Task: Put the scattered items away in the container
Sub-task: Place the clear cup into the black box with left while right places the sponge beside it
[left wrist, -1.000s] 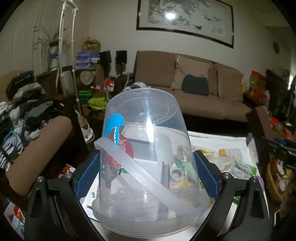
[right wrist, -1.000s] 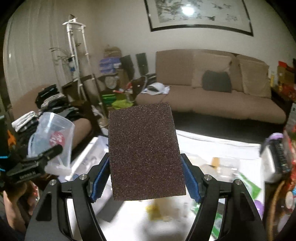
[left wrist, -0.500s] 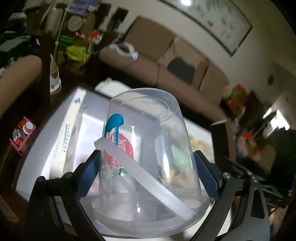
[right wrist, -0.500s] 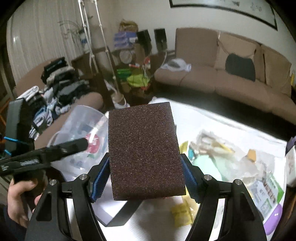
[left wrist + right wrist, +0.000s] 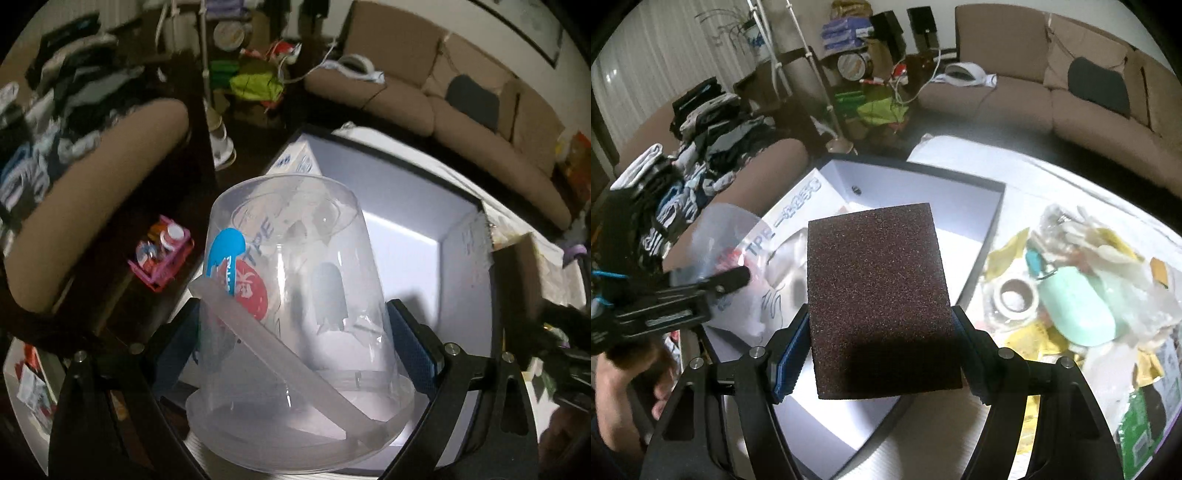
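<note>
Both tools are now hanging lower over one white, black-rimmed container [image 5: 979,210] on the worktop [image 5: 1052,181], sofa gone upward. Left tool [image 5: 295,339] is clamping one clear, smooth plastic bucket [image 5: 295,288], inverted; right tool [image 5: 881,354] is gripping one dark, gritty rectangular sponge block [image 5: 879,295]. Scattered wrappers, one tape roll [image 5: 1015,295] and one mint oval case [image 5: 1078,306] are lying just beside the container.

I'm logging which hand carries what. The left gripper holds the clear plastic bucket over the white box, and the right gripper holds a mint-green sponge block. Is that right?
Not quite: the block clamped in the right gripper is dark brown, not mint-green, as the right wrist view shows. The rest stands: the left gripper holds the clear plastic bucket over the white box.
</note>
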Motion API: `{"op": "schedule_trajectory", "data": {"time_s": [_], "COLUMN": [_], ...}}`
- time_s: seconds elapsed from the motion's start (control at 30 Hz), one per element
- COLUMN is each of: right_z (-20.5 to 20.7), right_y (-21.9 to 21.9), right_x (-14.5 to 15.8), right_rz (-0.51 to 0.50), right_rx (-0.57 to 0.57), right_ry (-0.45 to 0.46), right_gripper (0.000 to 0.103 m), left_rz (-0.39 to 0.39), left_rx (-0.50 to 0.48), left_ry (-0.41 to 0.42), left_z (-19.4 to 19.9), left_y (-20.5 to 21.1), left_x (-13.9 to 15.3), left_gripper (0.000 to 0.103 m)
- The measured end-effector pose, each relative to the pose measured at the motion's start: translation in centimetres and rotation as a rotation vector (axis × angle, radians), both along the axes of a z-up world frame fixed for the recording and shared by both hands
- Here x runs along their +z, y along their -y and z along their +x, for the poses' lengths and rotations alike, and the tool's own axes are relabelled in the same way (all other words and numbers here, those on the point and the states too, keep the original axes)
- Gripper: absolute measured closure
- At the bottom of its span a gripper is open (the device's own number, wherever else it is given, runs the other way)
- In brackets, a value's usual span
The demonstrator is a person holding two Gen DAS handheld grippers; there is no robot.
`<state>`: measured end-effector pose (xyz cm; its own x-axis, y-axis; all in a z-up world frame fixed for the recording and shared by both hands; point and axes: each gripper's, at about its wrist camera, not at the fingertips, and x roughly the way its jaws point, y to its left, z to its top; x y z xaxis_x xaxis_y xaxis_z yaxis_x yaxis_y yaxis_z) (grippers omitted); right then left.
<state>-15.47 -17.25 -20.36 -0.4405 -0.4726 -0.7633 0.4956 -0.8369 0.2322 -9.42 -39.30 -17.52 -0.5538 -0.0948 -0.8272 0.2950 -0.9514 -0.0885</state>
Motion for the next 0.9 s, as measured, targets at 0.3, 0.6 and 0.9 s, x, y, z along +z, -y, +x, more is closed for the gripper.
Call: {"op": "schedule_trajectory", "data": {"time_s": [0.3,0.6,0.9], "right_z": [-1.1,-4.8,-5.6], "right_y": [1.8,2.6,1.2], "right_x": [-0.3,-1.4,-1.7], "right_rz": [0.015,0.038,-0.041], "right_rx": [-0.001,-0.057,-0.048], "right_ry": [0.028,0.072,0.129], "right_gripper": [0.028,0.028,0.01], "left_rz": [-0.012,-0.047,0.033], "left_rx": [-0.048,-0.054,-0.044], "left_ry": [0.01,0.063,0.076], "left_z": [-0.9,-2.4,-2.7], "left_y": [-2.2,-2.3,-1.9], "left_x": [0.1,-0.7,-0.9], "left_gripper": [0.007,0.006,0.002]}}
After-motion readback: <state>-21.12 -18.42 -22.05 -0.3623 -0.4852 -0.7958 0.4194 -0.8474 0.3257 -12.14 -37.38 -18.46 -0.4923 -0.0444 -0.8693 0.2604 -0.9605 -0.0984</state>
